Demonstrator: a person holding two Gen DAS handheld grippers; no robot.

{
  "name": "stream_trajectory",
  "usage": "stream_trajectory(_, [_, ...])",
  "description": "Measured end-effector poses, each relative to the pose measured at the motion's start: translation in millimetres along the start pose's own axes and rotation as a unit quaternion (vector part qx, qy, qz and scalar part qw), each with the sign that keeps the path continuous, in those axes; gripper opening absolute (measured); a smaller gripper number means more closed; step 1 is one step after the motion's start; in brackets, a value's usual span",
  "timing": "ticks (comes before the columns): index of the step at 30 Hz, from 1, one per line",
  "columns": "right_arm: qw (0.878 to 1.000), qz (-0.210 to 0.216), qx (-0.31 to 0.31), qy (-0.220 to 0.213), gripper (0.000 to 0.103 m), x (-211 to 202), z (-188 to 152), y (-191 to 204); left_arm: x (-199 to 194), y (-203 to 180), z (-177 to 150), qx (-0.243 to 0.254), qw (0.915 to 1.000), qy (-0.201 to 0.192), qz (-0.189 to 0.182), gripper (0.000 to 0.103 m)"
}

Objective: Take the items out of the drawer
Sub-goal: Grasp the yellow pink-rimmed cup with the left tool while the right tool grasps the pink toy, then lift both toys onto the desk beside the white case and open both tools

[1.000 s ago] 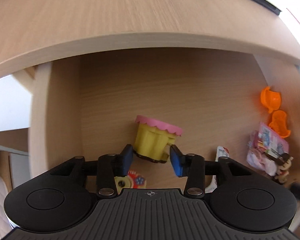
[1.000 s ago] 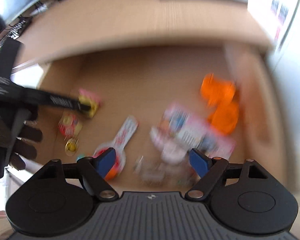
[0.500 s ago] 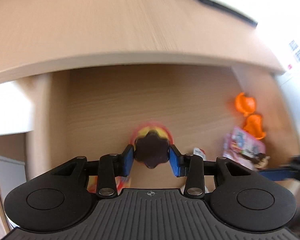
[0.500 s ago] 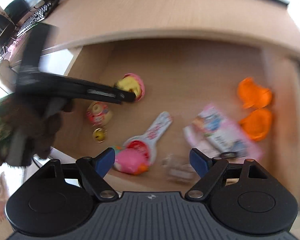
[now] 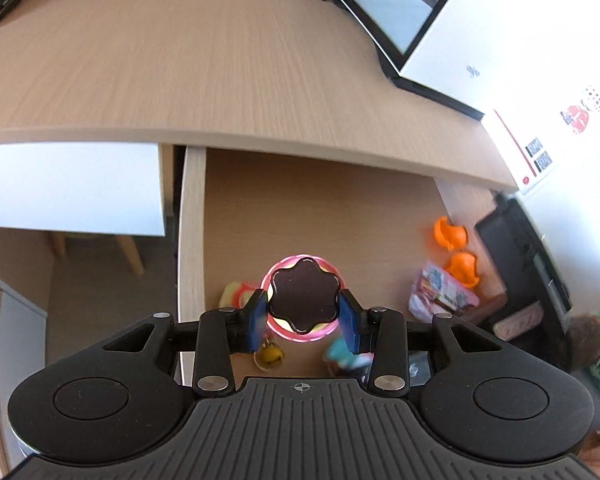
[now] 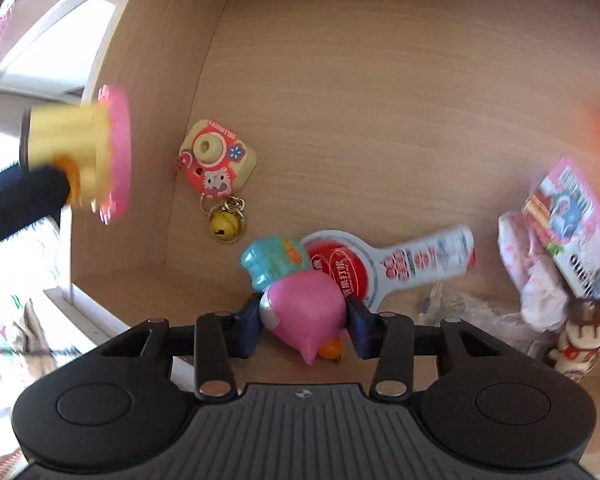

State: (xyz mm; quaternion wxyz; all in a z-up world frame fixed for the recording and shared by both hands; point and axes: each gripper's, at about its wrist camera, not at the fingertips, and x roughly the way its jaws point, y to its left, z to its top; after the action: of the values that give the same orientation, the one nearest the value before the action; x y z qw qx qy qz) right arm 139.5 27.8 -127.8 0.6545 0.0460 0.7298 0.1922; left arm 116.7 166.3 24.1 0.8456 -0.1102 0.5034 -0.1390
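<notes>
Bright daylight in both my views; white wall (image 5: 540, 40) at upper right is blown out. Strong fisheye bending curves the table (image 5: 180, 72) edge. Yellow-pink toy cup (image 6: 88, 156) smeared by motion blur at left; drawer (image 6: 380, 100) floor evenly lit, shadows soft.

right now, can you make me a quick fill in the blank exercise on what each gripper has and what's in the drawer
1. The left gripper is shut on the yellow cup with the ____ rim.
2. The right gripper is shut on the ____ toy.
3. The bell hangs from the toy ____.
4. The two orange pieces lie in the ____.

Missing words: pink; pink; camera; drawer
</notes>
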Motion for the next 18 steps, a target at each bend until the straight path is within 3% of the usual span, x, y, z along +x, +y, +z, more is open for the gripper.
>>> stream_trajectory(3, [1.000,0.003,0.005,-0.031,0.042,-18.5,-1.0,-4.1,-0.7,-0.4,-2.6,0.013,0.9999,0.006,-0.007,0.042])
stream_trajectory(7, [0.992,0.022,0.038,-0.116,0.041,-68.9,-6.2,-19.3,-4.7,-7.7,9.6,0.032,0.9990,-0.005,-0.031,0.042])
stream_trajectory(10, [0.979,0.015,0.069,-0.191,0.041,-112.4,-11.6,-35.8,-3.7,-22.1,38.6,0.055,0.9968,-0.029,-0.052,0.042])
stream_trajectory(13, [0.964,-0.025,0.079,-0.254,0.041,-148.5,-19.1,-47.8,2.1,-43.8,76.6,0.084,0.9921,-0.059,-0.071,0.042])
stream_trajectory(15, [0.954,-0.044,0.081,-0.286,0.041,-163.6,-29.0,-51.2,12.3,-60.6,103.5,0.102,0.9884,-0.081,-0.078,0.042])
stream_trajectory(18, [0.943,-0.039,0.100,-0.315,0.041,-189.9,-23.2,-71.6,39.0,-86.2,138.5,0.124,0.9838,-0.104,-0.076,0.042])
